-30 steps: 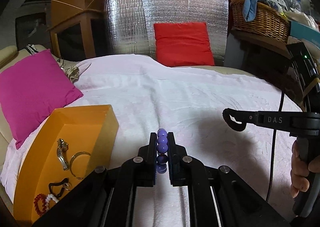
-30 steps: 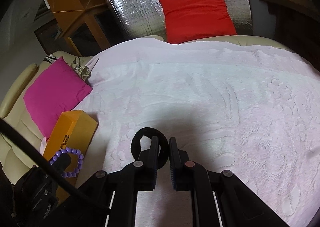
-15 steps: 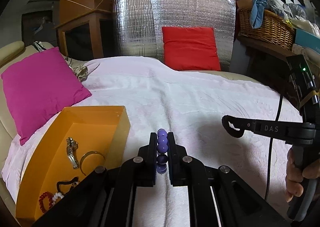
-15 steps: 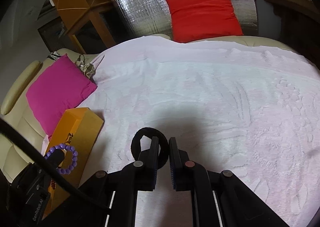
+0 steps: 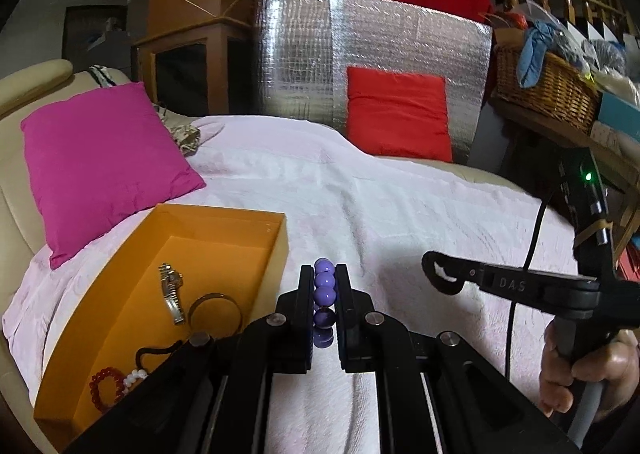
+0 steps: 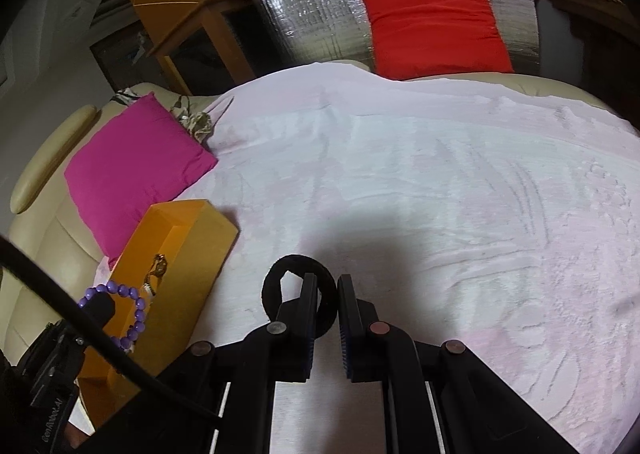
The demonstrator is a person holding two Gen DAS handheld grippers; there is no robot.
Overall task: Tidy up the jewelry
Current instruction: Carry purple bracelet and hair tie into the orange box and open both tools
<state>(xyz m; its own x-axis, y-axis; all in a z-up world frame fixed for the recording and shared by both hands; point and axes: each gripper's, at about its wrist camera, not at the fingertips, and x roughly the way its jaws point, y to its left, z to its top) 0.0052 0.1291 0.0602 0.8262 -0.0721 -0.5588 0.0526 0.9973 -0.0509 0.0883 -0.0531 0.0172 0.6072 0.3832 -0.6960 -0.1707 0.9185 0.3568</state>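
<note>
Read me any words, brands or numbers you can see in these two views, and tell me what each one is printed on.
"DAS": raised letters on the side of the right gripper, seen from the left wrist view.
White lettering on the left gripper's black body, at the lower left of the right wrist view: too blurred and tilted to read.
Nothing readable on the orange box, the purple bead bracelet or the black hair tie.
</note>
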